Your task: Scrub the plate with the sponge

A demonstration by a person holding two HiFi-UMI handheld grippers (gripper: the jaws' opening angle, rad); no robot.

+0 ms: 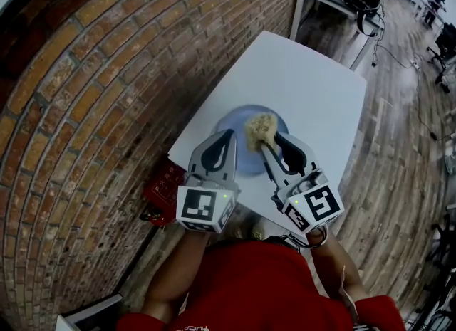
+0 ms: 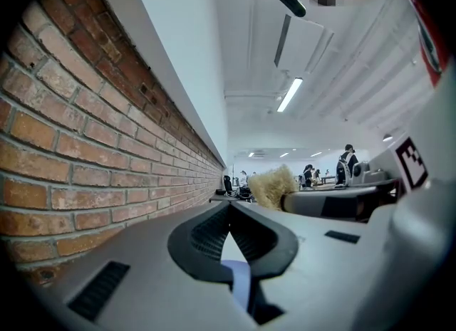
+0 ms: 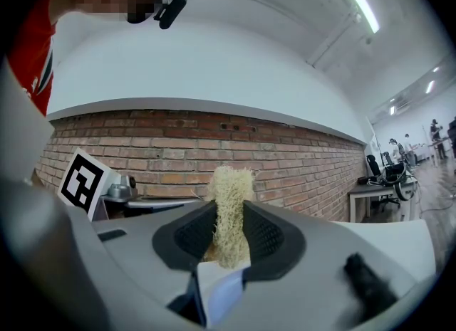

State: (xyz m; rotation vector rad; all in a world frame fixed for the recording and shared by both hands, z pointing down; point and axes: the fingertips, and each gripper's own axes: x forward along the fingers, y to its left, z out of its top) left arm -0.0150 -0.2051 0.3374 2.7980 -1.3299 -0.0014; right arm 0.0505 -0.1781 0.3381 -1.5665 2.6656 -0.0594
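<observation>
Holding the sponge (image 1: 261, 129) tight, the right gripper (image 1: 274, 141) has its two jaws squeezed on it, one on each side. In the right gripper view the sponge (image 3: 231, 187) is a rough, yellow-tan lump that sticks up out from between the black pads of the right gripper (image 3: 229, 226). In the head view the sponge sits over the far part of the blue plate (image 1: 248, 162), but I cannot tell if it touches the plate. The plate lies flat on the white table (image 1: 306, 80), near the edge that is closest to the person. The left gripper (image 1: 228, 137) is over the left side of the plate, just beside the right one. Its jaws are pressed together with nothing between them, and the left gripper view shows the tips of the left gripper (image 2: 229, 207) meeting. That view also shows the sponge (image 2: 274, 186) off to the right. Both grippers point out level, away from the person. A brick wall (image 1: 85, 109) runs along the left side of the table. The person wears a red shirt (image 1: 271, 287).
</observation>
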